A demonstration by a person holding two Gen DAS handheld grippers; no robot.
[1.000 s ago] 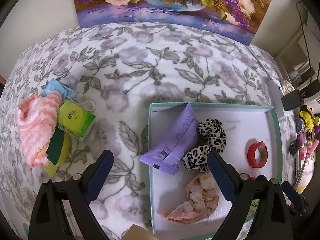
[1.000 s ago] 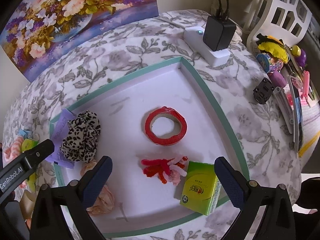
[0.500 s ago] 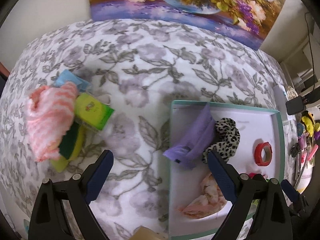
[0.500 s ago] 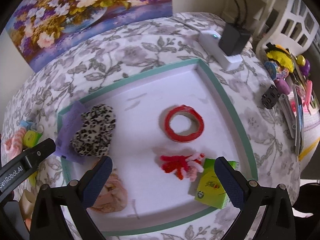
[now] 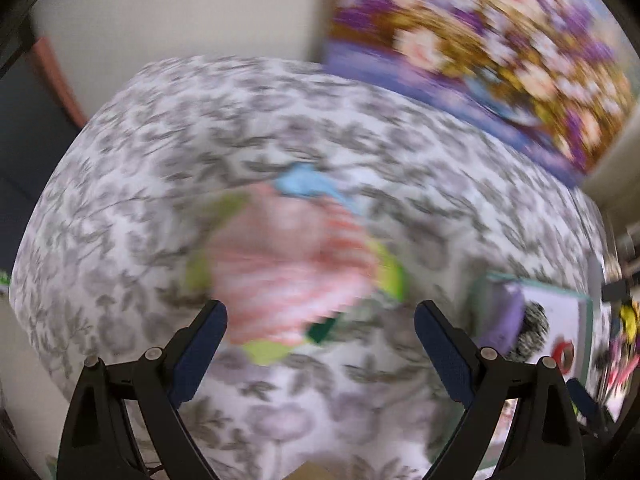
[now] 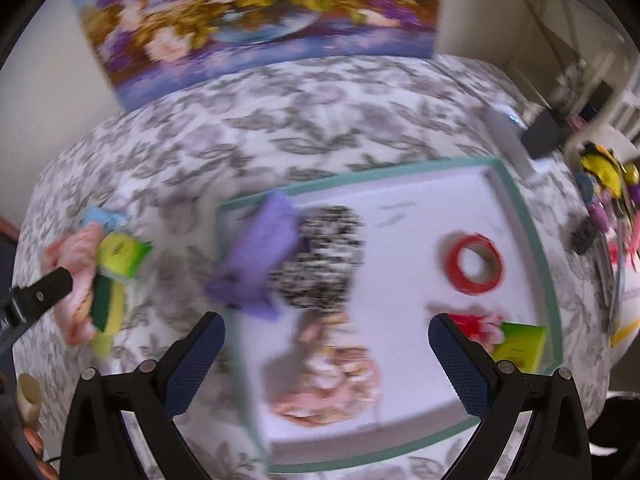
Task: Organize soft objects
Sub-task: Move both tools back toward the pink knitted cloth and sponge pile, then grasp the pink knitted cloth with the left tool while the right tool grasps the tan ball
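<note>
Both views are motion-blurred. My left gripper (image 5: 320, 340) is open and empty, just short of a pink striped cloth (image 5: 288, 264) lying on a green-yellow sponge (image 5: 264, 350) beside a green tissue pack (image 5: 390, 272) and a blue cloth (image 5: 304, 184). My right gripper (image 6: 326, 354) is open and empty over the left part of the teal-rimmed white tray (image 6: 532, 240). The tray holds a purple packet (image 6: 260, 248), a leopard scrunchie (image 6: 320, 260), a pink scrunchie (image 6: 332, 388), a red tape roll (image 6: 474, 264), red-pink fuzzy sticks (image 6: 476, 326) and a green tissue pack (image 6: 520, 346).
The table has a grey floral cloth (image 5: 160, 160). A flower painting (image 6: 256, 20) leans on the back wall. A white power strip with a black plug (image 6: 520, 140) and small toys and pens (image 6: 608, 200) lie to the tray's right. The left gripper's finger (image 6: 36, 296) shows at left.
My left gripper has swung left from the tray to the pink cloth pile, which is now centred ahead. My right gripper has shifted left over the tray's left half.
</note>
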